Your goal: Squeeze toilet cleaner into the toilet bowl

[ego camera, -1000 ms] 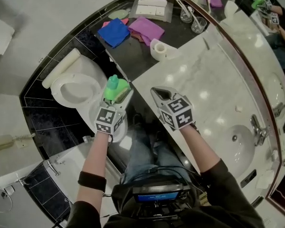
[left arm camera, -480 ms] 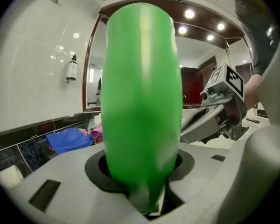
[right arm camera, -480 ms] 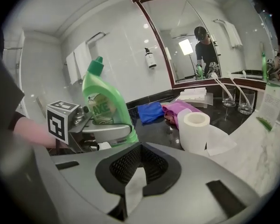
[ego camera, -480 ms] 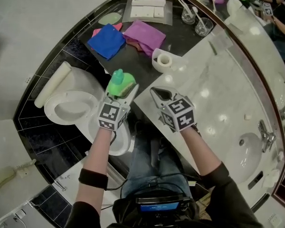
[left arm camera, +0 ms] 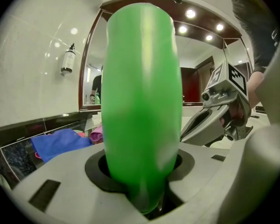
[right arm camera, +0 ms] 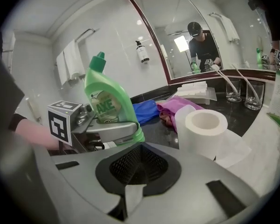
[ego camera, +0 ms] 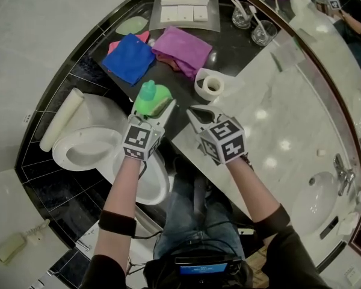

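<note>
A green toilet cleaner bottle [ego camera: 151, 99] with a teal cap stands upright in my left gripper [ego camera: 154, 109], whose jaws are shut on its lower body. It fills the middle of the left gripper view as a green bottle [left arm camera: 142, 101]. In the right gripper view the bottle [right arm camera: 109, 108] shows its label, clamped at left. The white toilet bowl [ego camera: 78, 152] lies below and left of the bottle, its seat raised. My right gripper [ego camera: 196, 113] hovers just right of the bottle, shut and holding nothing, over the counter's near corner.
On the dark ledge ahead lie a toilet paper roll [ego camera: 210, 86], a blue cloth [ego camera: 129, 58] and a purple cloth [ego camera: 183, 48], with two glasses [ego camera: 253, 26] further back. The marble counter [ego camera: 289, 113] and its sink [ego camera: 316, 200] run along the right.
Both hands have moved forward and lower, the bottle still gripped. The ledge with the cloths and paper roll is nearer, and the toilet bowl now lies beside my left forearm.
</note>
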Available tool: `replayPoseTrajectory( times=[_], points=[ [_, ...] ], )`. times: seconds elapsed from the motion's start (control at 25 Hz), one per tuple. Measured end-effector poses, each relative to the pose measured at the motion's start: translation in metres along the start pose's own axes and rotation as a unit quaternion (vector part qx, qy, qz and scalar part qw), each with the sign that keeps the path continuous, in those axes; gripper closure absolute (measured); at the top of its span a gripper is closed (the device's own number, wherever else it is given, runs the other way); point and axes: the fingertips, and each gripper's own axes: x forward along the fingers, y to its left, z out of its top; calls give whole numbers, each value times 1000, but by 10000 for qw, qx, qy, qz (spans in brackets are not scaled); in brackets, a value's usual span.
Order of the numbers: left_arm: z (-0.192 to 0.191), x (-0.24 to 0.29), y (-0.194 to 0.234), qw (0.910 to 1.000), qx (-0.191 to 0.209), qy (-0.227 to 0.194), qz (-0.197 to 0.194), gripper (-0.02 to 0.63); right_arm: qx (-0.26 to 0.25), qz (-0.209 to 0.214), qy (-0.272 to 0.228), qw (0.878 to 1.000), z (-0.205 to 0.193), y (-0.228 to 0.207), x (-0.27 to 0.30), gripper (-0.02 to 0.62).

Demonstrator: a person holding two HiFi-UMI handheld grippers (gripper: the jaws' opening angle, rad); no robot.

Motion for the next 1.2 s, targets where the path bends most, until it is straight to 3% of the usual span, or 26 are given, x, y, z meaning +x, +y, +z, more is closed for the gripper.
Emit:
replayPoseTrajectory(
  times=[0.6, 0.84, 1.0, 1.2],
  points=[
    [-22, 18, -5, 9996, 95, 69, -241, 405, 118, -75, 57, 9999, -12, -9, 6, 594],
    [-31, 17, -1, 9999, -49, 72, -68, 395, 189, -86, 58, 9998, -17, -12, 1, 594],
    [-32, 20, -1, 9998, -67, 154, -87, 238, 211, -106, 71, 9997, -22, -14, 0, 594],
    [-29, 20, -7, 9994, -103, 244, -230, 210, 239, -87, 69, 9997, -24, -12, 0, 594]
  ],
)
